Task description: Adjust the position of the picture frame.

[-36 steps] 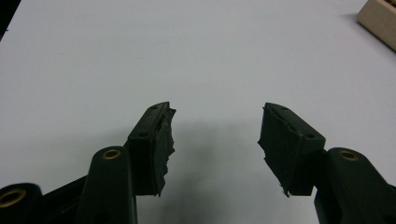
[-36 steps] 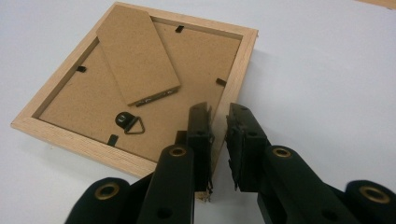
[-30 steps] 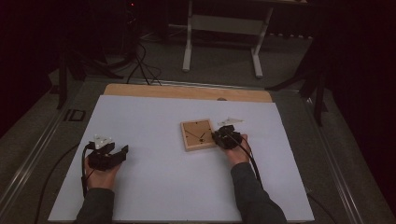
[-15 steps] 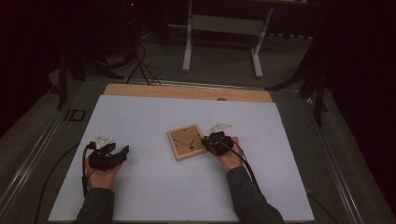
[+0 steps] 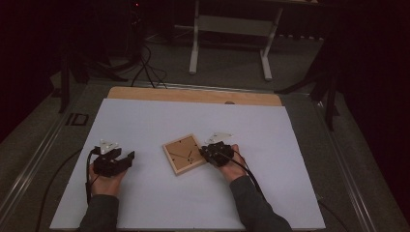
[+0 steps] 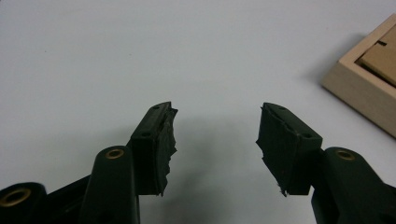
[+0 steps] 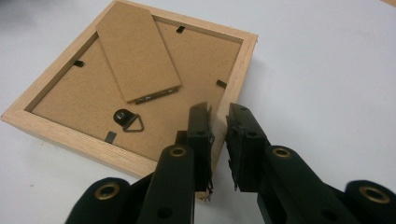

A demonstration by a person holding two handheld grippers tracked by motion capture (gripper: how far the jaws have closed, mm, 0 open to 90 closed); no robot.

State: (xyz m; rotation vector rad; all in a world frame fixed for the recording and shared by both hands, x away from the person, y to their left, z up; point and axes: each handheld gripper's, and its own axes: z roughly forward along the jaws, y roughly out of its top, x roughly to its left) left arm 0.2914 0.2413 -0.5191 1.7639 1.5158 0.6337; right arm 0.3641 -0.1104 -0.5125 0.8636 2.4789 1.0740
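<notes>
The desk [image 5: 145, 125], covered by a white sheet with a strip of bare wood along its far edge, carries 1 thing that matters here: a square wooden picture frame [image 5: 183, 154] lying face down near the middle, turned so its corners point roughly toward and away from the person – being square, it has no long axis to speak of, only that skewed set of edges. In the right gripper view its brown backing board [image 7: 93, 98] faces up, with the folding stand flap [image 7: 137, 56], a small hanging ring [image 7: 133, 122] and dark retaining tabs along the inner rim. The right hand-held gripper [image 5: 209, 153] sits at the frame's right edge, and its view shows the 2 jaws drawn close with the frame's wooden rim [image 7: 236, 79] running into the narrow gap between them, so it appears to be pinching that rim near the corner closest to the person. The left hand-held gripper [image 5: 126, 157] rests well apart from the frame, out on the bare sheet to its left, jaws spread with nothing between them; in its own view the frame's near corner [image 6: 369, 88] lies ahead and off to the right. So the right hand is plainly the nearer one and has the hold – any coming slide or turn of the frame would, I judge, pivot on that gripped right edge, while the left would have to travel rightward across the sheet to help
</notes>
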